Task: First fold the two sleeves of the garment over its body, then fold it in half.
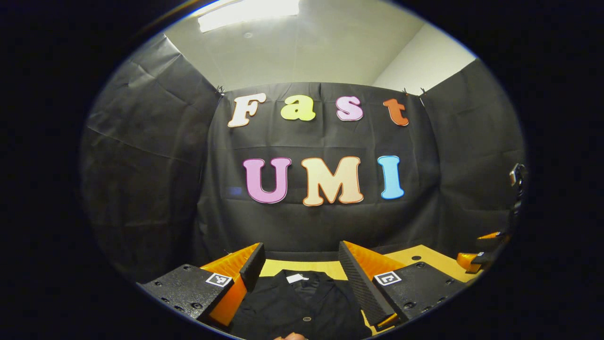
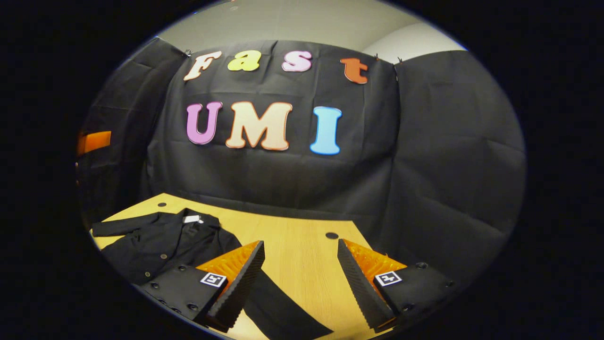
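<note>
left gripper (image 1: 299, 264): fingers spread wide, nothing between them, held above the shirt with the collar showing in the gap
right gripper (image 2: 299, 264): fingers spread wide, nothing held; bare table shows in the gap and one sleeve passes under its left finger (image 2: 238, 278)
right gripper, far view (image 1: 490, 252): seen at the right edge of the left gripper view, off to the side of the table; how far open it is cannot be told from there
shirt (image 2: 165, 243): dark, buttoned, lying flat and face up on the table, collar toward the booth wall; in the left gripper view it lies straight ahead (image 1: 292, 307)
label (image 2: 191, 218): small white tag inside the collar, also seen in the left gripper view (image 1: 297, 278)
buttons (image 2: 163, 256): a row down the front; one shows in the left gripper view (image 1: 307, 319)
far sleeve (image 2: 120, 227): stretched out sideways from the body, flat on the table, not folded
near sleeve (image 2: 283, 311): stretched out the other way across the table, not folded over the body
table (image 2: 302, 250): light wood, with small dark round holes near its far edge (image 2: 331, 235)
wall (image 2: 424, 165): black cloth behind and at both sides of the table
ceiling light (image 1: 247, 12): bright strip at the top of the left gripper view
</note>
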Demonstrator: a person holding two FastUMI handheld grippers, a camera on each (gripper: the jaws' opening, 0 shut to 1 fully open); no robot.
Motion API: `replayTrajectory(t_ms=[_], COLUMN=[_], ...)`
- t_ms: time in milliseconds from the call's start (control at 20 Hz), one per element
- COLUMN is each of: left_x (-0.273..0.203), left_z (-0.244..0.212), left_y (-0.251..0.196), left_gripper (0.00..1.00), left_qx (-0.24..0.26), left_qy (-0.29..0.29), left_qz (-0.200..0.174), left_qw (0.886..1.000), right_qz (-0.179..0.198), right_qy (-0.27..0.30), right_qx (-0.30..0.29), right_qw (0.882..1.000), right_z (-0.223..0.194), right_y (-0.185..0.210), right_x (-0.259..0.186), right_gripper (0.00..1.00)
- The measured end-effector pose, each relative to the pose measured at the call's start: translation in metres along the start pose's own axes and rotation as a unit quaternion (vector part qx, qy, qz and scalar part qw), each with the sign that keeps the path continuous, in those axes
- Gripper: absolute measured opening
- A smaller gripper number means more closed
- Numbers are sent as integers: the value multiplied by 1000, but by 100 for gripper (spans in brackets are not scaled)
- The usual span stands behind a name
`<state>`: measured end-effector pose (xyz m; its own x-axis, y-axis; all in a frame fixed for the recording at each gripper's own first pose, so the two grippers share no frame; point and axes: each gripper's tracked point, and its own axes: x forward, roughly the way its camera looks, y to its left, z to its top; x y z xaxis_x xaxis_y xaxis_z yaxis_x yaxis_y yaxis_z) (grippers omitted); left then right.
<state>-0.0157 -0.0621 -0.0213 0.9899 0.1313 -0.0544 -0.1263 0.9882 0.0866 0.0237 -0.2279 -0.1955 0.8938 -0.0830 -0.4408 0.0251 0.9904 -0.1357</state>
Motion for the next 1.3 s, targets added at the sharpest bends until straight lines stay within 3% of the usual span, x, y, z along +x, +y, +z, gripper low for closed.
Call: replayTrajectory(t_ms=[300,600,800,850,1000,1050,1100,1150,1200,1300], left_x=[2,3,1,0,-1,0,-1,0,2,5], left_z=[-8,-17,-20,-21,-25,-26,-28,-28,-29,-31], left_y=[-12,-21,-23,-21,-11,-8,-5,-2,1,11], left_gripper=[95,95,94,94,92,95,92,95,92,95], left_qx=[6,14,23,25,22,21,20,20,19,18], left_qy=[12,25,27,29,32,33,34,33,32,33], left_qz=[8,16,21,24,35,38,40,40,40,40], left_qw=[1000,999,999,999,999,999,998,998,999,998], right_qz=[17,31,39,42,44,51,52,56,65,58], right_qy=[103,193,267,280,317,321,325,323,322,321], right_qx=[-18,-11,-5,1,13,23,34,39,41,58], right_qw=[994,981,963,959,947,945,944,944,944,944], right_z=[-90,-157,-214,-224,-247,-247,-249,-248,-247,-245], right_y=[-15,-20,-21,-19,-13,-8,-6,-3,2,8], right_x=[14,20,5,2,-3,-2,-1,1,0,4], right_gripper=[100,99,99,92,89,88,84,73,70,31])
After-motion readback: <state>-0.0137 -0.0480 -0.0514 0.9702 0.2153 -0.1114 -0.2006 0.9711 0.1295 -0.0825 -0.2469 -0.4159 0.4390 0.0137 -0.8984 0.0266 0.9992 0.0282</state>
